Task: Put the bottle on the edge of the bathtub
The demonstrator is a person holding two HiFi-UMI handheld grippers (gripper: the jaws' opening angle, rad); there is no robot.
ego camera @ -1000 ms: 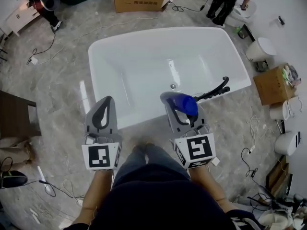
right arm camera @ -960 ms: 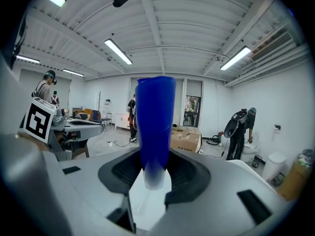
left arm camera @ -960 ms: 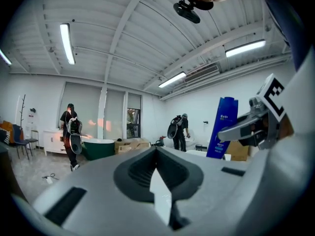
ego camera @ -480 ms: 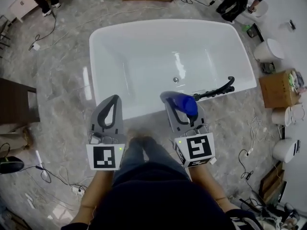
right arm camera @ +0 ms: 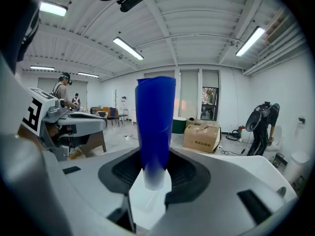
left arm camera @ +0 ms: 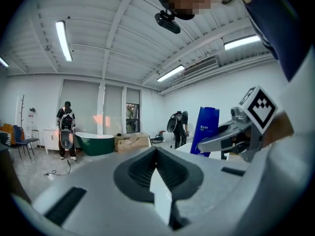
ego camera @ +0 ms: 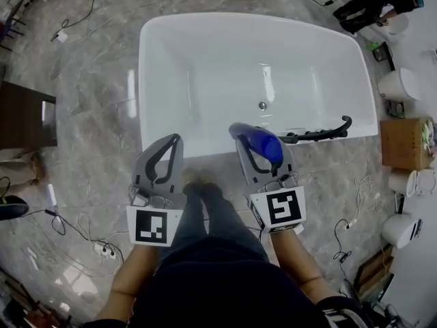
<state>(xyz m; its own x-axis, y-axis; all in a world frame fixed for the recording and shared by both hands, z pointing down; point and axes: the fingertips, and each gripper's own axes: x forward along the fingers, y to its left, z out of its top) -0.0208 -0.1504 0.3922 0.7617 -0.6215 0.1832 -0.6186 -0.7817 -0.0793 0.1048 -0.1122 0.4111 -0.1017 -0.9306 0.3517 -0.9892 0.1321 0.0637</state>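
Observation:
A white bathtub (ego camera: 145, 74) fills the upper middle of the head view. The blue bottle (ego camera: 263, 146) stands up between the jaws of my right gripper (ego camera: 255, 146), which is shut on its lower end, just short of the tub's near rim. The right gripper view shows the bottle (right arm camera: 155, 124) rising straight from the jaws of the right gripper (right arm camera: 156, 167). My left gripper (ego camera: 175, 139) is held level with it to the left, jaws shut and empty, tips at the tub's near rim. From the left gripper (left arm camera: 157, 154) the bottle (left arm camera: 206, 128) shows at the right.
A black curved faucet (ego camera: 319, 132) lies on the tub's near right rim. A cardboard box (ego camera: 403, 142) and white buckets (ego camera: 400, 83) stand to the right, a dark wooden piece (ego camera: 26, 123) to the left. Cables (ego camera: 92, 241) trail on the marble floor. People (left arm camera: 65, 129) stand farther off.
The tub has drawn nearer in the head view, and both grippers now reach its near rim. The right gripper still holds the bottle the same way.

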